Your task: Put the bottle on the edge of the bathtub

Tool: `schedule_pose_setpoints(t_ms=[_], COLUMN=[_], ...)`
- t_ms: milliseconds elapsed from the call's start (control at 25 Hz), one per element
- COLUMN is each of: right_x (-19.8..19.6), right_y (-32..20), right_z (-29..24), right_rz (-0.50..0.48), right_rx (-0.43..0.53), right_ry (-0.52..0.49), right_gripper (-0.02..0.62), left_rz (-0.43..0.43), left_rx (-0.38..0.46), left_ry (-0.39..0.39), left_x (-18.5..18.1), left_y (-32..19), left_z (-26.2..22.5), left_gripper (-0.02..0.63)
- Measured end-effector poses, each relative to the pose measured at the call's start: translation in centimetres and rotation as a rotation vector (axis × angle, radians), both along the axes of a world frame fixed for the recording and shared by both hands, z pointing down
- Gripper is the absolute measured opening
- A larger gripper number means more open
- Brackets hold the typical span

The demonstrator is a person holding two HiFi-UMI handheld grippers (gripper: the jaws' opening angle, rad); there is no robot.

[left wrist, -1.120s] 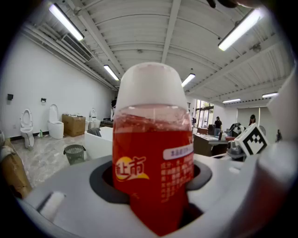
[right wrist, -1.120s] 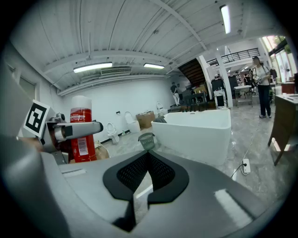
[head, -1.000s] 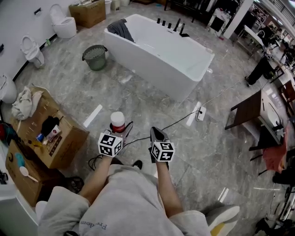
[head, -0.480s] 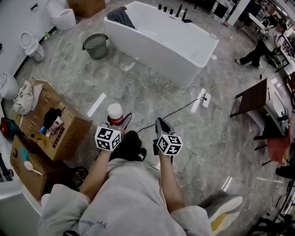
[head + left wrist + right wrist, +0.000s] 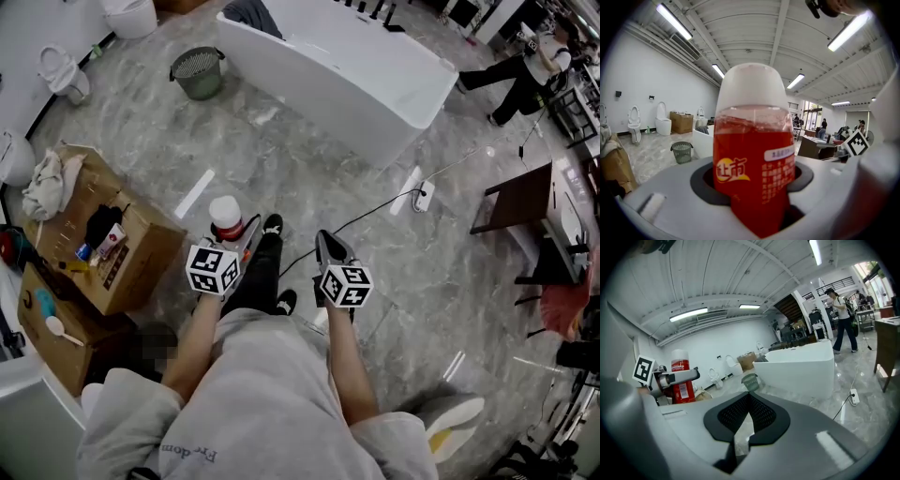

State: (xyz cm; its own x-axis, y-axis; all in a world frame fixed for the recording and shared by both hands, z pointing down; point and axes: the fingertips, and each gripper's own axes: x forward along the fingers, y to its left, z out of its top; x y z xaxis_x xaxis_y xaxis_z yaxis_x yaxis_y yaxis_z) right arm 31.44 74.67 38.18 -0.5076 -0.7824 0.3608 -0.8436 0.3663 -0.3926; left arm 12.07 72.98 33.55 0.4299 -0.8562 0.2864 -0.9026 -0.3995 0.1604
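A red bottle with a white cap (image 5: 226,219) stands upright in my left gripper (image 5: 234,242), whose jaws are shut on its lower body. In the left gripper view the bottle (image 5: 753,145) fills the middle. The right gripper view shows the same bottle (image 5: 682,379) at the left. My right gripper (image 5: 330,251) is shut and holds nothing; its black pads (image 5: 760,416) meet. The white bathtub (image 5: 347,73) lies ahead across the marble floor, well beyond both grippers. Its rim (image 5: 801,354) shows in the right gripper view.
A wire waste bin (image 5: 198,72) stands left of the tub. Cardboard boxes (image 5: 103,248) with small items sit at my left. A power strip and cable (image 5: 422,197) lie on the floor ahead right. A dark table (image 5: 520,208) stands at the right, a person (image 5: 511,67) beyond.
The view has advanced toward the bathtub, which now sits higher and closer in the head view. A foot has stepped forward between the grippers. Both grippers keep their grip states.
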Motion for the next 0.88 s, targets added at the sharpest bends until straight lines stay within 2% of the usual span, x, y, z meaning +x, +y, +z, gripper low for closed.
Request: schedule_pose_setpoints(t_ms=[320,560,880], right_x=[0.5,-1.0,-1.3], right_y=[-7.2,-11.4,-18.8], right_z=[0.3,2.7,2.9], right_rz=[0.046,-0.008,0.047], right_rx=[-0.025,-0.098,-0.107], right_ry=[0.0,0.067,0.151], right_gripper=[0.002,0.002,0.002], left_rz=[0.01,0.005,0.019], left_rx=[0.002,-0.013,0.009], left_ry=[0.02,0.052,0.073], left_x=[0.0,-0.9,-3.3], left_y=[-8.2,-15.3,-24.8], left_z=[-0.2,0.2,0.0], left_gripper=[0.324,0.324,0.325])
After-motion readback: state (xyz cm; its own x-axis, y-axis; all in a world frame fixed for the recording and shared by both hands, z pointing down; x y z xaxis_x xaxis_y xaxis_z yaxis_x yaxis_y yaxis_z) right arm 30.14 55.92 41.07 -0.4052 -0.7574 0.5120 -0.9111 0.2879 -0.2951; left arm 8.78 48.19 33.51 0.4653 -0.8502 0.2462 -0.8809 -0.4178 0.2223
